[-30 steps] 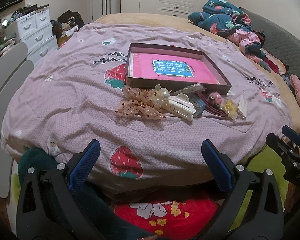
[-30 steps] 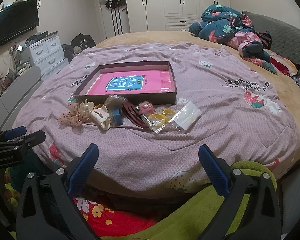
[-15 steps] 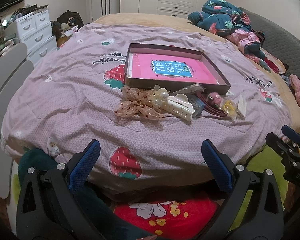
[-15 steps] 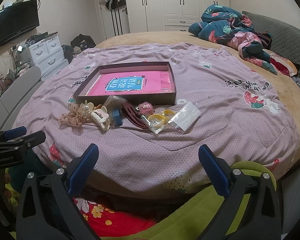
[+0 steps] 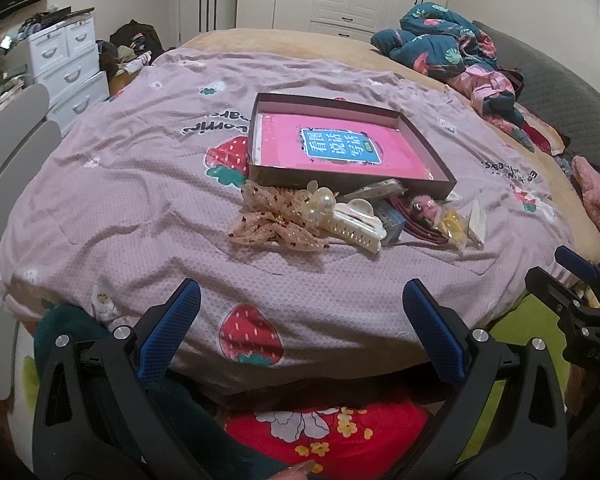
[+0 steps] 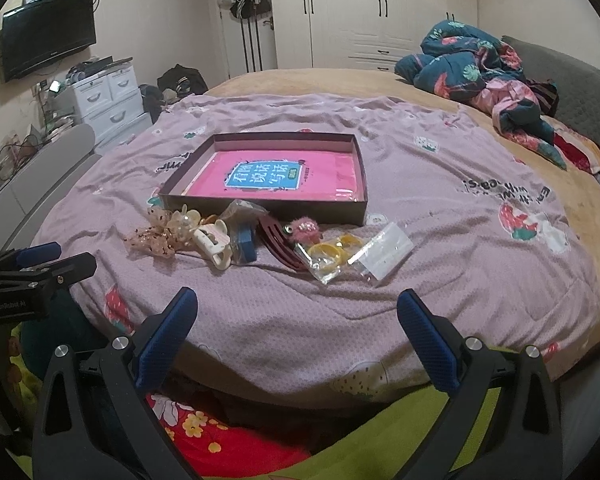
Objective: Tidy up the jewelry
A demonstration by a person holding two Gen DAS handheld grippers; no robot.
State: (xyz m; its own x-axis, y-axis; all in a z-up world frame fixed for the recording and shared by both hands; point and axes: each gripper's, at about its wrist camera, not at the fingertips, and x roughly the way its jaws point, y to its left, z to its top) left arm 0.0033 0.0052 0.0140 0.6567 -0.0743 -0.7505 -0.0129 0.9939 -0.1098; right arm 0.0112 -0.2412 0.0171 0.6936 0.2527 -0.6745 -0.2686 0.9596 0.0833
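A shallow brown box (image 5: 436,152) (image 6: 360,168) with a pink booklet (image 5: 340,148) inside lies on the purple strawberry bedspread. In front of it is a row of accessories: a sheer bow (image 5: 276,224) (image 6: 152,236), a cream claw clip (image 5: 356,226) (image 6: 214,244), a blue item (image 6: 245,244), a dark red comb (image 6: 278,242), a pink fuzzy clip (image 6: 305,230), a bag of yellow rings (image 6: 328,258) and a clear packet (image 6: 382,250). My left gripper (image 5: 300,312) and right gripper (image 6: 296,316) hover open at the bed's near edge, both empty.
A crumpled floral quilt (image 6: 480,68) lies at the far right of the bed. White drawers (image 5: 68,64) stand left of the bed, with a TV (image 6: 48,32) on the wall above. Red and green floral fabric (image 5: 332,436) covers the area below the grippers.
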